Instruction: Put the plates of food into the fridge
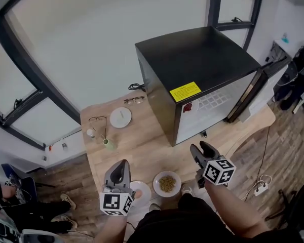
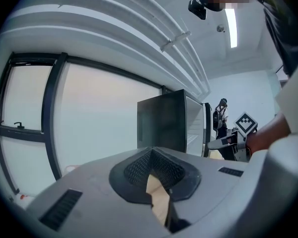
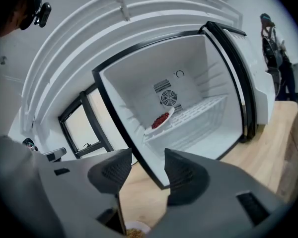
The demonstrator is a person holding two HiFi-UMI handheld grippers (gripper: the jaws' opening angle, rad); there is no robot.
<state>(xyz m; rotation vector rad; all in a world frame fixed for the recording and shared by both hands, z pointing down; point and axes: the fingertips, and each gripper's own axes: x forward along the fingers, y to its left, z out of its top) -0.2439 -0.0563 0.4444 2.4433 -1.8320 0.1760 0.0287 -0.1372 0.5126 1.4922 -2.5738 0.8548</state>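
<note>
Fridge open, one plate inside, two on the table

Fridge (image 1: pixel 202 80) fills the far right of the tabletop (image 1: pixel 142 146), its door swung wide. A plate of red food (image 3: pixel 159 120) sits on its wire shelf. At the near edge lie a plate of brown food (image 1: pixel 167 183) and, just left of it, a white plate (image 1: pixel 141 191) partly under my left tongs (image 1: pixel 122 163), which are pressed together on nothing. My right tongs (image 1: pixel 199 147) are spread and empty, facing the fridge.
</note>
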